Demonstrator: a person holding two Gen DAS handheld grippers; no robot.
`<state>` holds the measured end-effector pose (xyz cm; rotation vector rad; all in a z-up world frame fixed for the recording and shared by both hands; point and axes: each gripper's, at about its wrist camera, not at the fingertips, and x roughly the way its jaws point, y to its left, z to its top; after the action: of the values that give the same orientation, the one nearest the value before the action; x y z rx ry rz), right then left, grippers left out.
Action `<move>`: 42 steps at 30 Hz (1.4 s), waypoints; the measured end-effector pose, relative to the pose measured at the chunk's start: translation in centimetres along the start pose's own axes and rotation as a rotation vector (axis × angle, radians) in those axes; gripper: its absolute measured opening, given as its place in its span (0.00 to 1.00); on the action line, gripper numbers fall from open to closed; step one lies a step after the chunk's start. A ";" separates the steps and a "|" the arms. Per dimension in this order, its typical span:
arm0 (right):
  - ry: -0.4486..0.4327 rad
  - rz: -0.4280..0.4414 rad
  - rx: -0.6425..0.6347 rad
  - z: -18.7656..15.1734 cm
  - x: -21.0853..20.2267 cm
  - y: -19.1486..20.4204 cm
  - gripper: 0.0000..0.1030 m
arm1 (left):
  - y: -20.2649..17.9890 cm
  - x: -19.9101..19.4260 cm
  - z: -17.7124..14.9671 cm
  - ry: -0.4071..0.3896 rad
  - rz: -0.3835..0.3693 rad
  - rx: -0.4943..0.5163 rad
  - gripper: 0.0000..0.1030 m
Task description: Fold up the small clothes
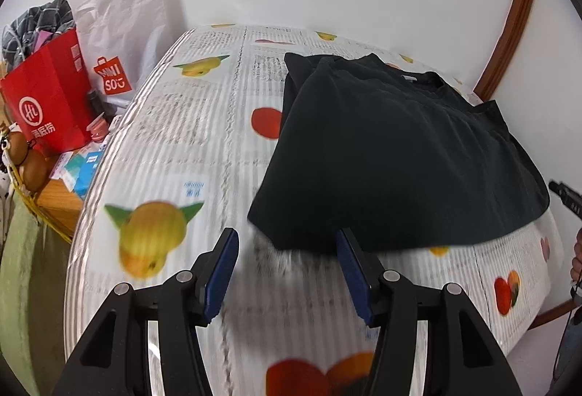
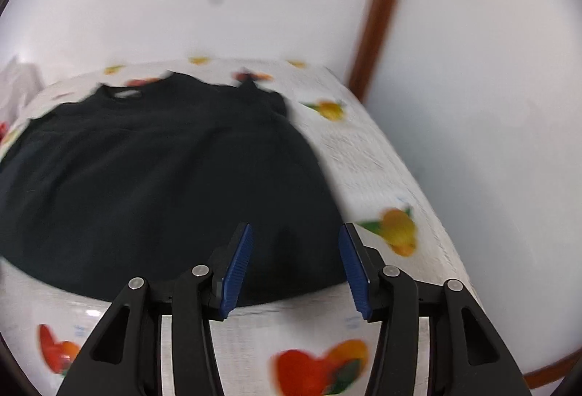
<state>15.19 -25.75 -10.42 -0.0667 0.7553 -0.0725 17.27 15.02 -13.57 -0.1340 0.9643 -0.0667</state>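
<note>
Left wrist view: black T-shirt (image 1: 393, 156) lay flat on fruit-print surface (image 1: 174, 148).
L gripper (image 1: 287, 243) & R gripper (image 2: 295, 238) hovered near its hem, fingers wide apart, empty.

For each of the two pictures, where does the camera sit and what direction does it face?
Left wrist view: on the left tongs, open, facing the black cotton T-shirt's near-left corner; red paper bag at left.
Right wrist view: on the right tongs, open, over the shirt's near-right hem.
Both share the shirt, the fruit-printed tablecloth and the white wall.
</note>
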 end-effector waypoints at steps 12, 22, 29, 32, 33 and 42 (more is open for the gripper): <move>-0.030 0.289 -0.220 0.2 -1.2 19.2 0.59 | 2.5 -2.1 -3.7 0.010 0.069 -0.051 0.53; 0.047 0.294 -0.193 -2.2 2.1 21.4 0.65 | 3.9 -2.0 -4.9 -0.001 0.105 -0.064 0.60; 0.013 0.310 -0.244 -1.2 0.2 23.1 0.65 | 4.6 -2.3 -4.9 -0.002 0.086 -0.061 0.60; -0.020 0.375 -0.298 -0.6 -1.5 25.8 0.65 | 5.3 -2.8 -4.8 -0.002 0.061 -0.101 0.60; -0.032 0.406 -0.324 -0.4 -2.1 27.0 0.65 | 5.5 -2.9 -4.7 -0.001 0.059 -0.108 0.60; -0.072 0.537 -0.593 -2.4 -4.1 35.4 0.65 | 6.7 -2.8 -4.9 0.017 0.060 -0.146 0.60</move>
<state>11.99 9.72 -12.43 -0.4249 0.6812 0.6651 11.66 21.60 -15.03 -0.2395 0.9896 0.0579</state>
